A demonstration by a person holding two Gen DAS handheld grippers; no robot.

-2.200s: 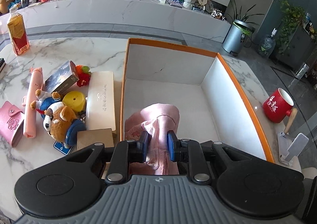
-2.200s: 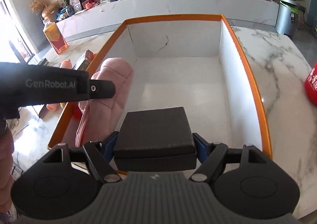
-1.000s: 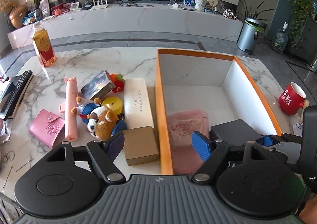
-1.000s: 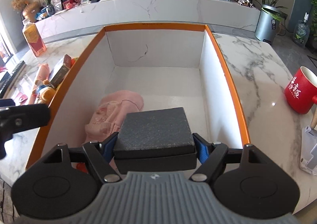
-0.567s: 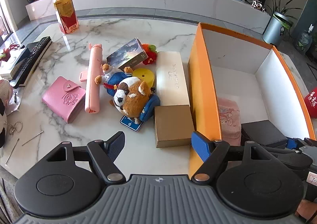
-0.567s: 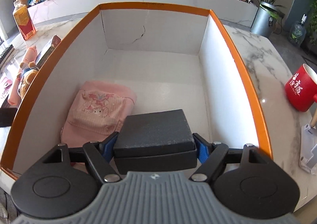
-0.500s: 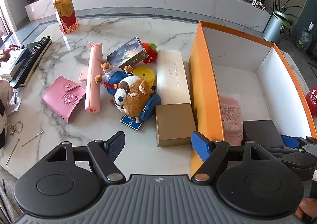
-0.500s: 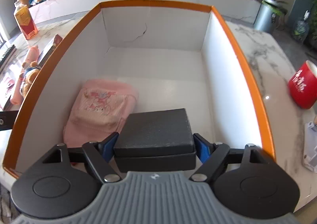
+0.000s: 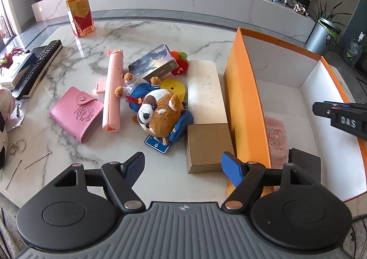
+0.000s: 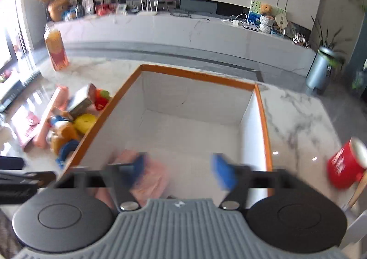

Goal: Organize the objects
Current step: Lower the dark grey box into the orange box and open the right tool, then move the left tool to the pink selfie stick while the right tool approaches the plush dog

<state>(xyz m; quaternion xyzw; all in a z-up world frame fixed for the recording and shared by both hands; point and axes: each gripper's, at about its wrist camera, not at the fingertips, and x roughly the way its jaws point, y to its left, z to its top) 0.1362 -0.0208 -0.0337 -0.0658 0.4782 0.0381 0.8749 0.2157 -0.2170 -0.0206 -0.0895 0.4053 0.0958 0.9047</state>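
An orange box (image 9: 245, 98) with white inner walls stands on the marble table. Inside it lie a pink cloth (image 9: 277, 142) and, beside that, a black box (image 9: 305, 160). My left gripper (image 9: 182, 167) hangs open and empty over the table, just in front of a brown cardboard box (image 9: 207, 146). In the blurred right wrist view my right gripper (image 10: 179, 169) hovers above the near end of the orange box (image 10: 197, 75) and the pink cloth (image 10: 151, 178). Its jaws are closing with nothing between them. The black box is hidden there.
Left of the orange box lie a long cream box (image 9: 205, 89), a plush dog (image 9: 158, 114), a pink stick (image 9: 112, 91), a pink wallet (image 9: 76, 113) and a card box (image 9: 153, 63). A bottle (image 9: 79, 15) stands far left; a red mug (image 10: 344, 165) sits right.
My right gripper has let go of the black box, which now rests in the orange box, and has lifted away. My left gripper released the pink cloth and shifted left over the table.
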